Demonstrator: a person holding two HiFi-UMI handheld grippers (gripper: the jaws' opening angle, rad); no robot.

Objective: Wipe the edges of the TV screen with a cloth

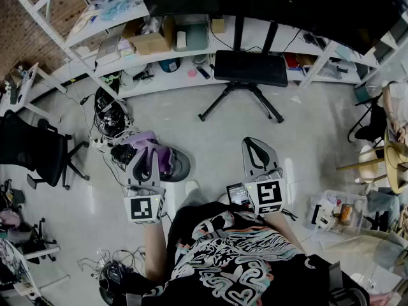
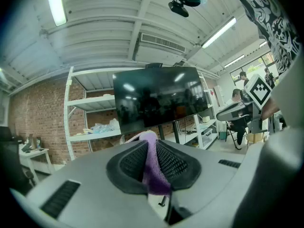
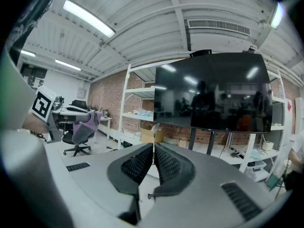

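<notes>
A large black TV (image 2: 159, 98) on a wheeled floor stand faces me; its dark screen (image 3: 216, 93) also fills the right gripper view, and its top edge (image 1: 268, 5) runs along the top of the head view. My left gripper (image 1: 148, 155) is shut on a purple cloth (image 2: 153, 167), which bunches out past the jaws (image 1: 152, 146). The right gripper (image 1: 258, 152) is shut with nothing between its black ribbed pads (image 3: 164, 163). Both grippers are held side by side in front of me, a good distance short of the TV.
The stand's black base and legs (image 1: 245, 81) spread on the pale floor. White shelving (image 1: 159, 50) with boxes runs behind the TV. A black office chair (image 1: 38, 148) stands left, cables and gear (image 1: 111, 116) lie nearby, and a person (image 1: 395, 110) sits at the right.
</notes>
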